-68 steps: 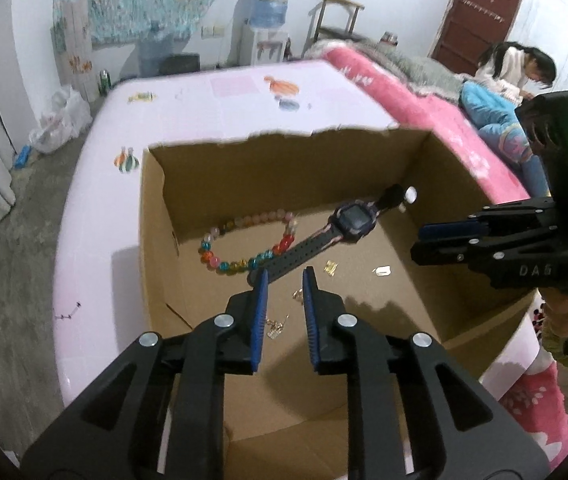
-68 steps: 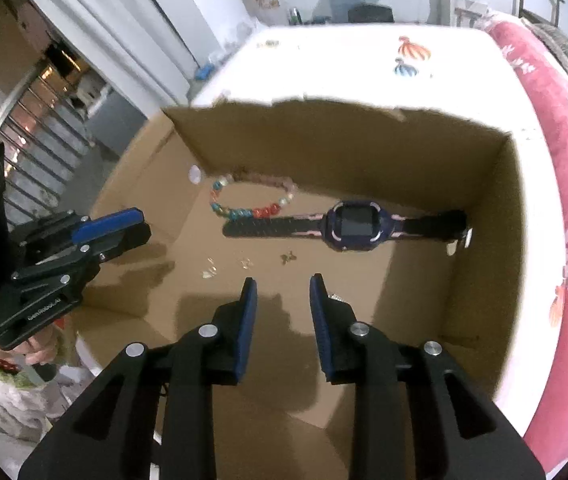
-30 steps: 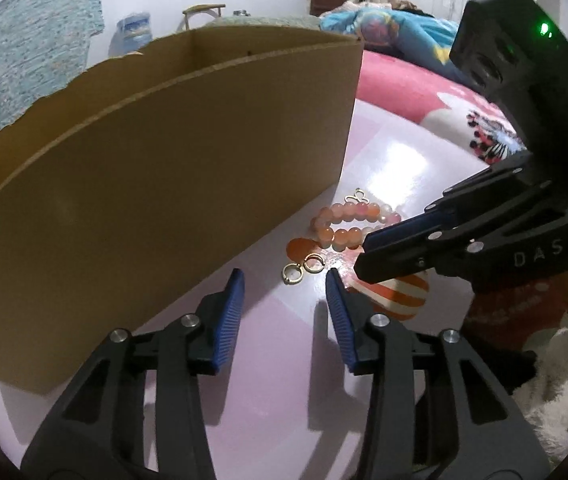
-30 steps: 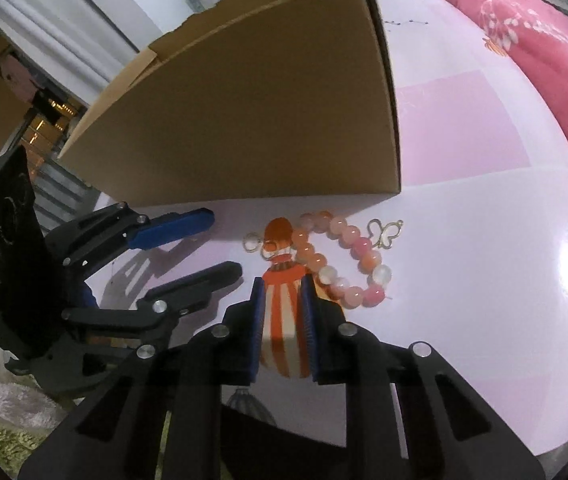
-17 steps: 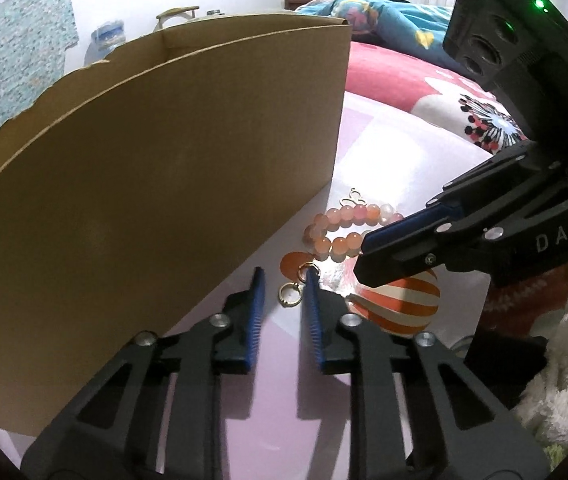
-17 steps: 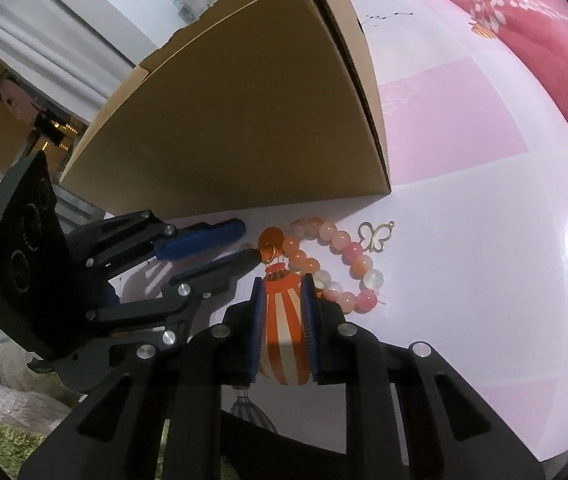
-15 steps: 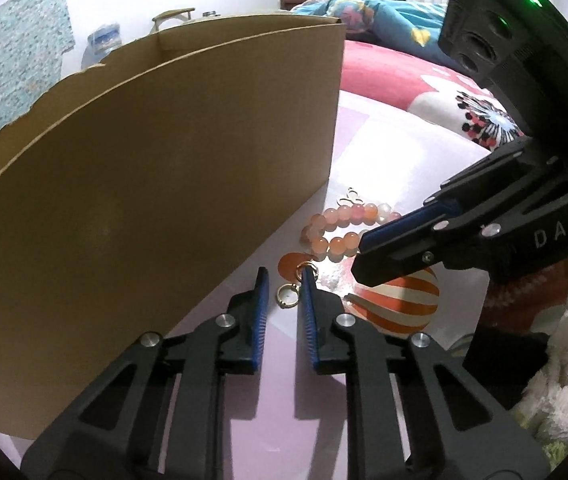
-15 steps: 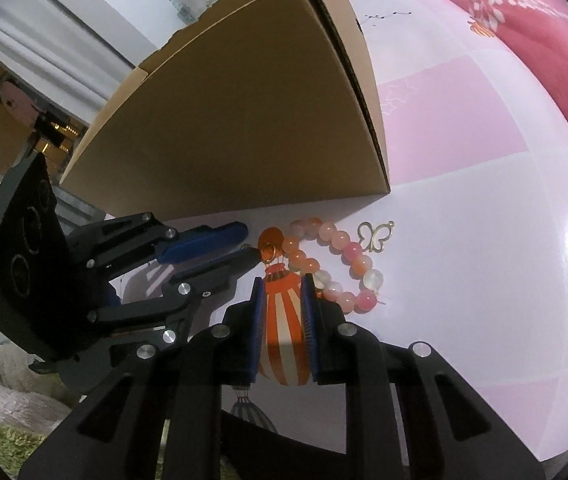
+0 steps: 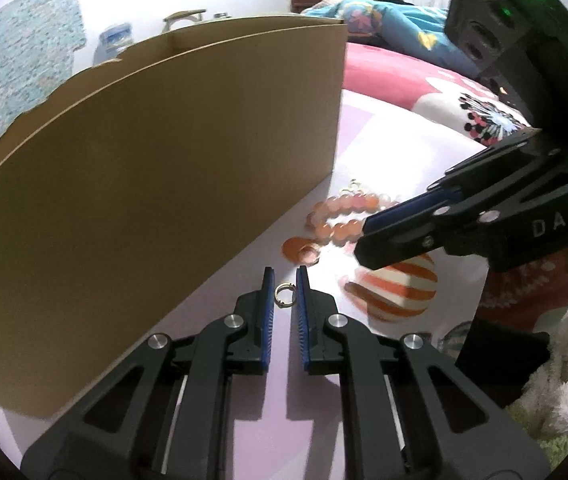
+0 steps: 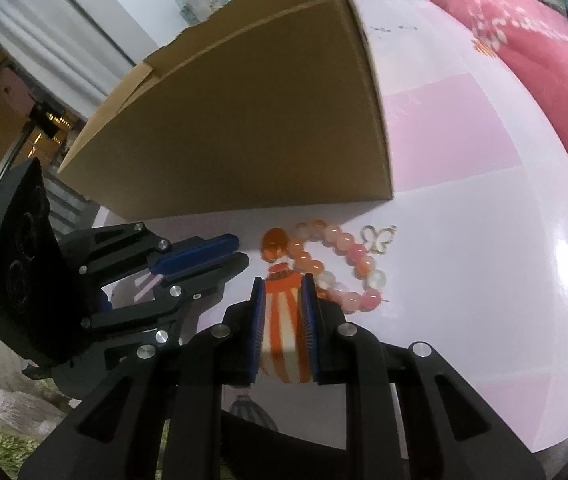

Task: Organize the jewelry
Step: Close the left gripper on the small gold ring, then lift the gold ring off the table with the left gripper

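Home bedroom: pink quilted bed point(image 9: 404, 80), water dispenser point(image 9: 113, 42).

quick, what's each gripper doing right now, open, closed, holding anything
Left gripper: jaws have just been closing around the small gold ring; whether it is gripped cannot be told.
Right gripper: nearly closed, holding nothing.

A small ring point(image 9: 284, 295) lies beside the cardboard box point(image 9: 155, 184); the bead bracelet point(image 10: 336, 264) lies further right.

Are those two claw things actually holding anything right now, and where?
The left gripper has just been closing around a small gold ring, pinched at its sides. The right gripper holds nothing.
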The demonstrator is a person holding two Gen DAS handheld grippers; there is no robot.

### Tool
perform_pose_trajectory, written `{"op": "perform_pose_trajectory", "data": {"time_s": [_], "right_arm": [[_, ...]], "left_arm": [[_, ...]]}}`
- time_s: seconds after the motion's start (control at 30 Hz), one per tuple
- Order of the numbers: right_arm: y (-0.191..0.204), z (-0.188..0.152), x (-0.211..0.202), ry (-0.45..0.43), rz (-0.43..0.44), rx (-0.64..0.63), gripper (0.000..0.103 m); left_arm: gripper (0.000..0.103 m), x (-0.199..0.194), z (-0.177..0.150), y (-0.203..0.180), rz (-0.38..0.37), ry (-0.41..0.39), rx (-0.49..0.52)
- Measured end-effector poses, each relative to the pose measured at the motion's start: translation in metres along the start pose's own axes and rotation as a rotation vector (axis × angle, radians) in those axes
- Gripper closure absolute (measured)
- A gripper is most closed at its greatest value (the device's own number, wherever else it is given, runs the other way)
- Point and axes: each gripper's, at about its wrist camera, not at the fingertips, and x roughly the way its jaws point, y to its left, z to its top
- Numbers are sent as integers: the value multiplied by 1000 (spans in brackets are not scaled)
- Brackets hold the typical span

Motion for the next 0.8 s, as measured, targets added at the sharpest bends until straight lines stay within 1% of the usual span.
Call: {"op": "perform_pose_trajectory", "data": {"time_s": [0.1, 0.17, 0.3, 0.47, 0.7, 0.8], "right_arm": [[8, 0, 3, 1, -21, -47, 84], [12, 1, 9, 12, -57, -81, 84], [20, 5, 13, -8, -122, -133, 84], [29, 9, 20, -34, -182, -187, 84], [51, 8, 22, -55, -239, -273, 84], [54, 5, 22, -65, -261, -309, 85]], "left_arm": [[93, -8, -9, 9, 29, 2, -56], [93, -13, -15, 16, 52, 1, -96], [93, -21, -25, 22, 74, -2, -165], [93, -28, -33, 26, 79, -5, -199], [93, -28, -34, 24, 81, -9, -206], [93, -28, -34, 24, 83, -11, -203]]}}
